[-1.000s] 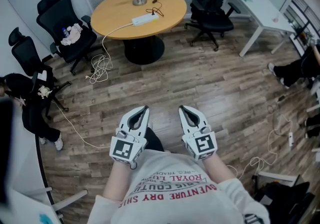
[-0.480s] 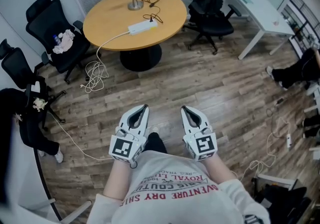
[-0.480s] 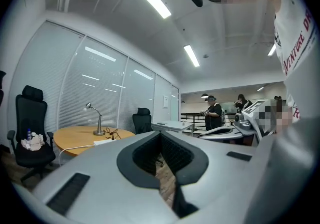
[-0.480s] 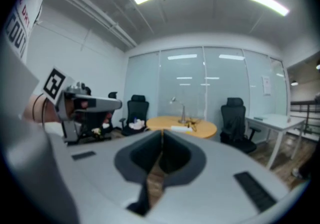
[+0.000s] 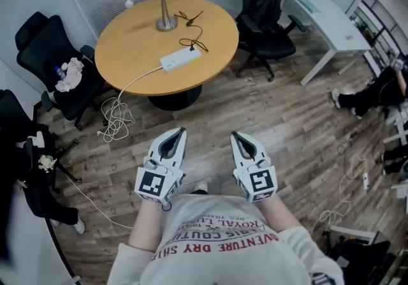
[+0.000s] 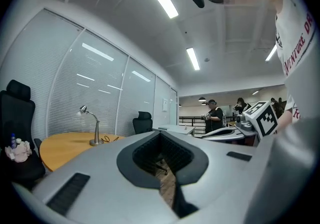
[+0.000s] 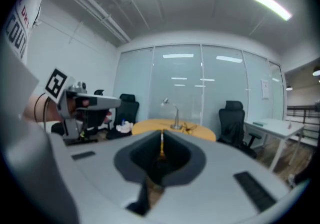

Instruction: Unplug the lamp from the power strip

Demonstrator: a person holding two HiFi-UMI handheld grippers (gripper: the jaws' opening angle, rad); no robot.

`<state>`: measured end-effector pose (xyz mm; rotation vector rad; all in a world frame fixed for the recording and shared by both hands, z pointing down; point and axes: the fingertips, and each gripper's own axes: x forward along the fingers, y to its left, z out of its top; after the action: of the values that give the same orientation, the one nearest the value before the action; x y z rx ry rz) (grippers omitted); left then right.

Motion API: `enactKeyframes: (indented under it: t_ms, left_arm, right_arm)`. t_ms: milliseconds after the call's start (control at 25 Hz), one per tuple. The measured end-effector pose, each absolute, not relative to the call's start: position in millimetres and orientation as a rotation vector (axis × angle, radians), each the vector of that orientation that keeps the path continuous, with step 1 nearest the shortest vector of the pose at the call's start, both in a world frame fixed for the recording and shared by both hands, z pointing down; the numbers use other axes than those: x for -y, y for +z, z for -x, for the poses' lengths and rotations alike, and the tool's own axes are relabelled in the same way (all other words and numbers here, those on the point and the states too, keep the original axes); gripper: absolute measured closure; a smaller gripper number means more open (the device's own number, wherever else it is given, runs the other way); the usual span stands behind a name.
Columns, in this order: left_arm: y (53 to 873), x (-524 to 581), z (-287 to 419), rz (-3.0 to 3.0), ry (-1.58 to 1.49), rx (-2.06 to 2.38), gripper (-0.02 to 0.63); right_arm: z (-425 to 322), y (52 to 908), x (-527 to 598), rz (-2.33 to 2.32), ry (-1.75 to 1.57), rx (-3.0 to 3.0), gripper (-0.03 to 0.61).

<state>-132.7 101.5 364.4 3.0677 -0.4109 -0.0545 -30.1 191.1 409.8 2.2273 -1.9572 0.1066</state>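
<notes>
A silver desk lamp (image 5: 162,13) stands at the far side of a round wooden table (image 5: 127,41). Its black cord (image 5: 191,38) runs to a white power strip (image 5: 180,58) lying near the table's front edge. My left gripper (image 5: 176,132) and right gripper (image 5: 237,136) are held side by side in front of my chest, over the wooden floor, well short of the table. Both are shut with nothing in them. In the left gripper view the lamp (image 6: 92,128) is small and far beyond the left gripper (image 6: 167,188). The right gripper view has the lamp (image 7: 173,115) above the right gripper (image 7: 150,183).
Black office chairs stand around the table, one behind it (image 5: 261,6) and one at its left (image 5: 51,54). The strip's white cable lies coiled on the floor (image 5: 115,115). A white desk (image 5: 331,16) is at the back right, and a person's legs (image 5: 363,95) show at the right edge.
The table has slid down and larger in the head view as I come closer to it. Both grippers keep their place before my chest, still shut.
</notes>
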Motion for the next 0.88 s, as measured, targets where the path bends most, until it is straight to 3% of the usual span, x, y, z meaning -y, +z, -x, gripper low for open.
enactKeyframes:
  t_ms: [480,880]
  left_arm:
    - [392.5,-15.9,98.0,-2.989,-0.018,0.480,0.583]
    - [410.6,58.9,33.4,-2.947,0.047,0.751,0.583]
  right_arm:
    - [-11.8,427.5,-95.0,-2.147,0.157,1.987,0.548]
    - [-90.8,449.6,1.4,-1.964,0.177,2.171,0.548]
